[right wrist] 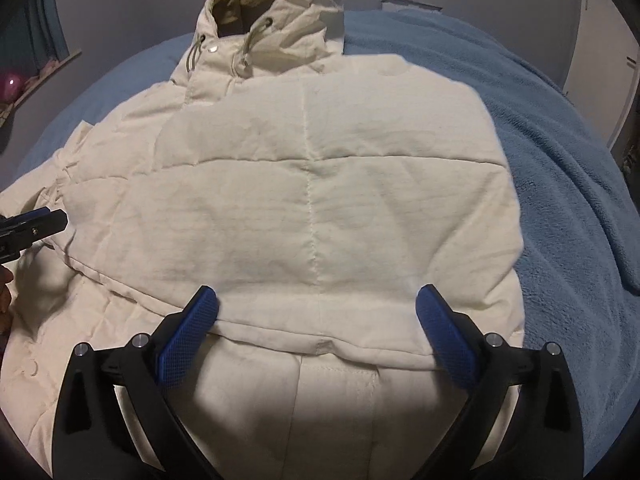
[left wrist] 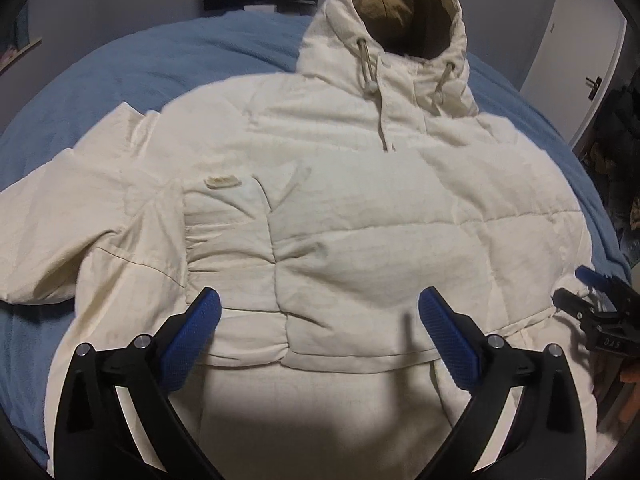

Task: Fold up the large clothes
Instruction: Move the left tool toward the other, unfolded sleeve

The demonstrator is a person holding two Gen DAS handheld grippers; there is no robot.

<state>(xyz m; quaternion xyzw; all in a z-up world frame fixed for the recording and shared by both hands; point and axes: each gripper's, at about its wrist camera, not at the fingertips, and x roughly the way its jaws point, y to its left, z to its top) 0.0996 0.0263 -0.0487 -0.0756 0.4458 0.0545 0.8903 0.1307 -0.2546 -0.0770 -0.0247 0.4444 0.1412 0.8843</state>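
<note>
Cream padded jacket (left wrist: 340, 220) on bed (left wrist: 132, 80): soft, bulky, probably light; grasp hem. Both grippers' (left wrist: 319, 334) (right wrist: 318, 332) jaws released.

The jacket (left wrist: 340, 220) hem runs off the bottom edge in both views, and its left sleeve (left wrist: 60, 220) is cropped.
</note>
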